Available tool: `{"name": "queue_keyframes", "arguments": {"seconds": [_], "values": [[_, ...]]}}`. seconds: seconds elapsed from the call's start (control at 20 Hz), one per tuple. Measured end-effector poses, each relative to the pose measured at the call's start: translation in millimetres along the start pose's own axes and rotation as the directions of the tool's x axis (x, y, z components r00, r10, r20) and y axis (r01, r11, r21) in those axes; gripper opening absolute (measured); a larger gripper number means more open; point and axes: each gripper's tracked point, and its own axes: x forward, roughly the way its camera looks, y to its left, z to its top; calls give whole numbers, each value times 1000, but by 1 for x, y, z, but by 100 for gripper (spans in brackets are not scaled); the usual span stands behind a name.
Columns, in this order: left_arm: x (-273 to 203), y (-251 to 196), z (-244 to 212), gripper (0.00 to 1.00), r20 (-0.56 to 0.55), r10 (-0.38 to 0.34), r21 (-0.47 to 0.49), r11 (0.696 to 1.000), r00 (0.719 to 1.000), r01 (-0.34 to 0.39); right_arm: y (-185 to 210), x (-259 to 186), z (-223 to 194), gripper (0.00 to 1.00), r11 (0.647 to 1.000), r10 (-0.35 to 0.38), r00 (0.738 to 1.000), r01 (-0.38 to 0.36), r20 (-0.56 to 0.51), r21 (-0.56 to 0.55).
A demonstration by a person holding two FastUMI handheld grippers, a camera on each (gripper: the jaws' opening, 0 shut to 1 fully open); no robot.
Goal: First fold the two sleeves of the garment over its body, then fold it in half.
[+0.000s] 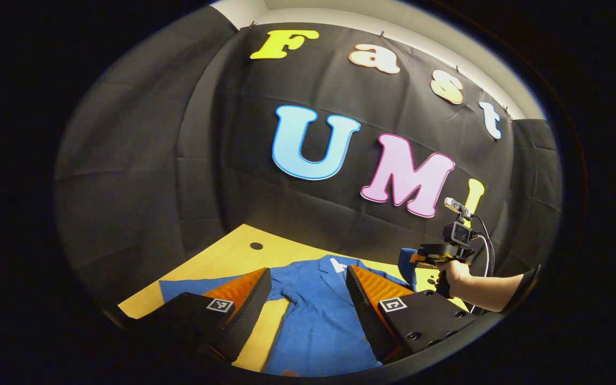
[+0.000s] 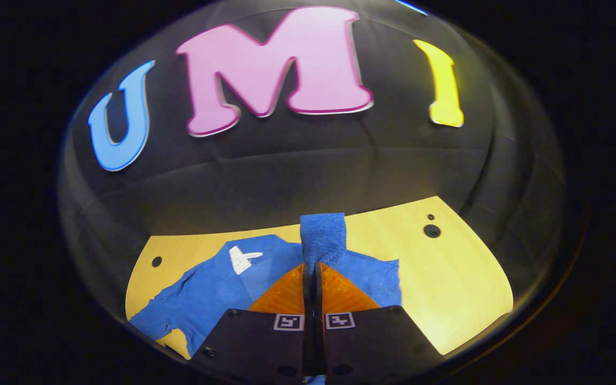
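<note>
A: The right gripper (image 2: 312, 278) is clamped on a sleeve (image 2: 323, 239) of the blue garment (image 2: 217, 291), and the cloth stands up in a strip just ahead of its pinched fingers. The jaws are pressed together with fabric between them.

B: The left gripper (image 1: 308, 305) is spread wide, nothing in it. The garment's body (image 1: 316, 321) lies flat on the yellow surface (image 1: 222, 256), right between and below its two fingers.

A: From the left gripper view, the right gripper (image 1: 420, 258) sits off to the right and ahead, in a hand (image 1: 449, 275), holding the sleeve up above the garment's edge.

B: That cloth looks light and floppy. It droops from the pinch, so it should drape wherever it's carried, but it'll wrinkle and slide easily too.

A: The cuff end looks the sensible place to hold, and that seems to be where the grip sits. The other sleeve (image 1: 190, 286) lies out to the left of the open gripper, flat on the surface.

B: A white tag (image 2: 241, 259) marks the collar, ahead and left of the closed gripper. Sleeve folding looks under way, halving not yet.
</note>
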Motion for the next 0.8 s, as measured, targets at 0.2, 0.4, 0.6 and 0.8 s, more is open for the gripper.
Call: {"name": "queue_keyframes", "arguments": {"seconds": [0.2,0.4,0.6,0.8], "values": [[-15,46,-6,81,-5,96,-19,995,995,-96,85,6,-22,0,994,95,995,-97,-35,-50],[-31,86,-12,81,-19,164,-61,984,986,-165,172,18,-64,1,975,174,980,-186,-98,-122],[-46,126,-20,81,-19,247,-66,967,969,-248,242,31,-129,12,954,223,958,-253,-182,-161],[-44,169,-41,81,-35,335,-35,941,942,-336,267,18,-162,93,933,262,944,-301,-202,-196]]}}
